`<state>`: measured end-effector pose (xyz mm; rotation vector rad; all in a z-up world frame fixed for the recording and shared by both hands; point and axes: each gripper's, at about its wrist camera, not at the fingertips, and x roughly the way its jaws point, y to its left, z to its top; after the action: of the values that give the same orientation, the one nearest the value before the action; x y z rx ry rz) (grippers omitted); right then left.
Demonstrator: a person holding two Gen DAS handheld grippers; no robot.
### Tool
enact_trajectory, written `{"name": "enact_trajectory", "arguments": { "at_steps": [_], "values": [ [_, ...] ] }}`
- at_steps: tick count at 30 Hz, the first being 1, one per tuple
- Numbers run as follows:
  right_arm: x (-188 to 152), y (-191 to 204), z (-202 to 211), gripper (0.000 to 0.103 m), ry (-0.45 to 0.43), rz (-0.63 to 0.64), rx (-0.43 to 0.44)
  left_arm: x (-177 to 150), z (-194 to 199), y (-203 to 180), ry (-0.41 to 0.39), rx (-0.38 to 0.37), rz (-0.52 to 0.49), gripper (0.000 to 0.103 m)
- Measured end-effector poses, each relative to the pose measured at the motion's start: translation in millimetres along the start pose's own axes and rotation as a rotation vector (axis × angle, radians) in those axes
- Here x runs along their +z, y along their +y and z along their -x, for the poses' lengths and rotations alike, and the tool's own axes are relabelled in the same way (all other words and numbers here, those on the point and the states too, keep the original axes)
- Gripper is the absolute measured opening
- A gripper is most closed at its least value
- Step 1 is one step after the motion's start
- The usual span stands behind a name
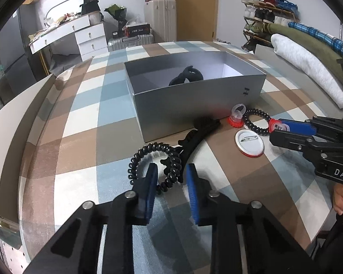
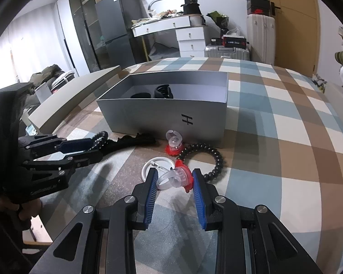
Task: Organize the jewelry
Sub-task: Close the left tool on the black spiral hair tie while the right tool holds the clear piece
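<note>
My left gripper (image 1: 171, 167) is down on the checked bedcover, shut on the right side of a black spiral hair tie (image 1: 148, 150); one pad is inside the loop, the other outside. A black hair claw (image 1: 201, 134) lies just beyond it. My right gripper (image 2: 174, 173) is shut on a clear plastic ring with a red base (image 2: 178, 179). A second clear and red ring (image 2: 173, 143), a black bead bracelet (image 2: 208, 159) and a white round badge (image 2: 148, 166) lie around it. The open grey box (image 2: 162, 118) behind holds black hair pieces (image 2: 162, 91).
Folded clothes (image 1: 304, 68) are stacked at the right of the bed. A beige board (image 1: 22, 114) runs along the left edge. A hand (image 1: 340, 198) holds the right gripper's handle. Drawers, suitcases and a shoe rack stand beyond the bed.
</note>
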<state>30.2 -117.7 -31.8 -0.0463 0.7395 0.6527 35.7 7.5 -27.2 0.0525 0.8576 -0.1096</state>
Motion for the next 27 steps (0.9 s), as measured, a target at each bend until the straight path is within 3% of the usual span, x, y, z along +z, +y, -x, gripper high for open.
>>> {"name": "enact_trajectory", "arguments": {
  "at_steps": [2,7,8,27],
  "values": [
    [-0.2,0.2,0.0,0.029,0.000,0.000,0.001,-0.2,-0.2,0.4,0.001,-0.006,0.002,0.012],
    [-0.5,-0.2,-0.1,0.029,0.002,0.000,0.002,-1.4,7.3,0.3,-0.035,-0.026,0.004,0.010],
    [-0.6,-0.4,-0.1,0.029,0.002,-0.001,0.002,-1.1,8.0,0.2,-0.039,-0.030,0.006,0.004],
    [-1.1,-1.1,3.3,0.029,-0.013,-0.010,0.006,5.3,25.5,9.3,-0.140,-0.074,0.074,0.004]
  ]
}}
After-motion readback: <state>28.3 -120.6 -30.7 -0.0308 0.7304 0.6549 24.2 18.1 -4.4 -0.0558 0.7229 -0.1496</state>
